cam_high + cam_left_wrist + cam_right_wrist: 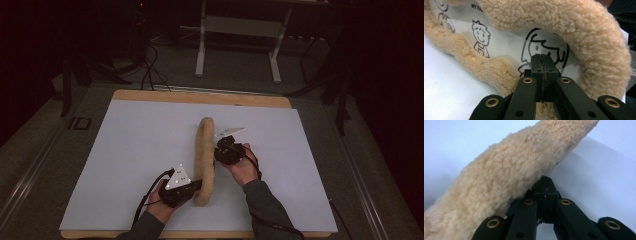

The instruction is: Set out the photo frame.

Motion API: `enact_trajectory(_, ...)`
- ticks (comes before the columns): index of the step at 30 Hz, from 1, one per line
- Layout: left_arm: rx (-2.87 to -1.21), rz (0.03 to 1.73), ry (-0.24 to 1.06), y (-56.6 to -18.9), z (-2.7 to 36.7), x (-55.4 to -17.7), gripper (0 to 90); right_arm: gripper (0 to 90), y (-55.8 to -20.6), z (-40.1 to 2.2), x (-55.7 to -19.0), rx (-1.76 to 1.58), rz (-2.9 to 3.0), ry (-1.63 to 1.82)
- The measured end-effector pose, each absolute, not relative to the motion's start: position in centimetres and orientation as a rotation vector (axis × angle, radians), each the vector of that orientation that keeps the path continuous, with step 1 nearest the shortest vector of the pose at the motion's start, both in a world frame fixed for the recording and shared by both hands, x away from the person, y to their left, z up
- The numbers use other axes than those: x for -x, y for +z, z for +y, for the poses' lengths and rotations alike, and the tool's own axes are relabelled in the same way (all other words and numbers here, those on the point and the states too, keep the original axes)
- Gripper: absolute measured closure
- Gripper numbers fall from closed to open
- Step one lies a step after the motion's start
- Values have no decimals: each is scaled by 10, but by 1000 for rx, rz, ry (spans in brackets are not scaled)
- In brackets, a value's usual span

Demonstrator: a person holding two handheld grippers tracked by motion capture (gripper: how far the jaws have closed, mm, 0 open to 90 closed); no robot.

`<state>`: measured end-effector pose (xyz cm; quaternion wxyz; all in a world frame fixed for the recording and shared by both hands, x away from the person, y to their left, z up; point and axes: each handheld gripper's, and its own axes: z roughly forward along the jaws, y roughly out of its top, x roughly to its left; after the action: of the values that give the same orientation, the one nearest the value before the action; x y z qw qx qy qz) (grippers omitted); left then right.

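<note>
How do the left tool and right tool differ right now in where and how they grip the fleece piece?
The left tool grips the fleece piece at its near end, reaching inside onto the white printed lining; the right tool grips midway along its right edge, against the woolly outside. The left tool sits nearer the person, the right farther up the white sheet. Both are shut.

1. A white sheet (140,150) covers most of the wooden desk (200,96).
2. Beyond the desk, a white metal frame (237,25) stands on the dim floor.
3. Black cables (150,70) trail near it.
</note>
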<state>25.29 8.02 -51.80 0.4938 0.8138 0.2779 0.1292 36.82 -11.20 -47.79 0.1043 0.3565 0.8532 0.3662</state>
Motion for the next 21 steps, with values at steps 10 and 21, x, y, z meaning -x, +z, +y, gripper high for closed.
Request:
enact_trajectory(10, -1973, 677, 327, -519, 78, -253, 900, 900, -476, -106, -366, -992, 2565, 1120)
enact_trajectory(21, -1963, 683, 334, -520, 74, -253, 900, 900, -475, -101, -364, -954, 2617, 1151)
